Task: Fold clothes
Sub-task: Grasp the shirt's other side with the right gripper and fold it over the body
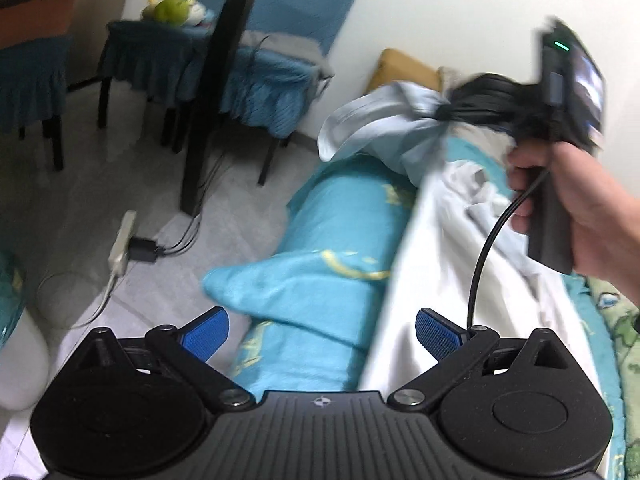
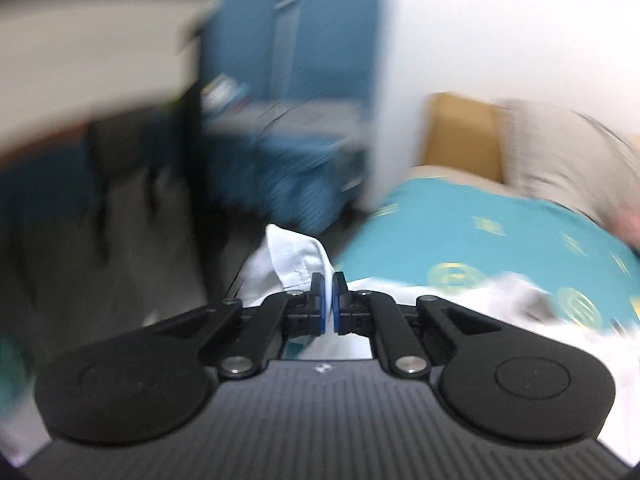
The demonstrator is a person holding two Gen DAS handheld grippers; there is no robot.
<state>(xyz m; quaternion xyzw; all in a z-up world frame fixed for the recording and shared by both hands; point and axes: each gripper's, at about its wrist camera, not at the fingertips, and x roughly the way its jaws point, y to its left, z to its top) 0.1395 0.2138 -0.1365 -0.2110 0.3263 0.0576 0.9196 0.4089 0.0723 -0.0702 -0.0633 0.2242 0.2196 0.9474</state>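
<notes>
Turquoise bedding with a gold pattern covers the bed where the work is done, its edge dropping to a grey tiled floor.

Nearest the left camera, the left gripper is spread wide with nothing between its blue pads. It hangs over the bed's edge, just beside the near hem of a white garment.

That garment lies as a long strip running away from the camera, near end by the left gripper, far end raised. The right gripper is clamped on that far end: in its own view the pads are pressed together on a stitched white hem. From the left view the bunched cloth stands clear of the bed, with the person's right hand around the handle. So the long axis runs near to far along the bed's edge, tilting upward at the far end.

Beyond stand chairs with blue covers, a dark table leg and a power strip on the floor.

To do this step well, I judge the left gripper should take the near hem at a corner, not mid-edge. Both ends can then be drawn taut and level before the cloth is laid flat. The blur suggests fast motion, and a slower lift would stop the fabric twisting.
</notes>
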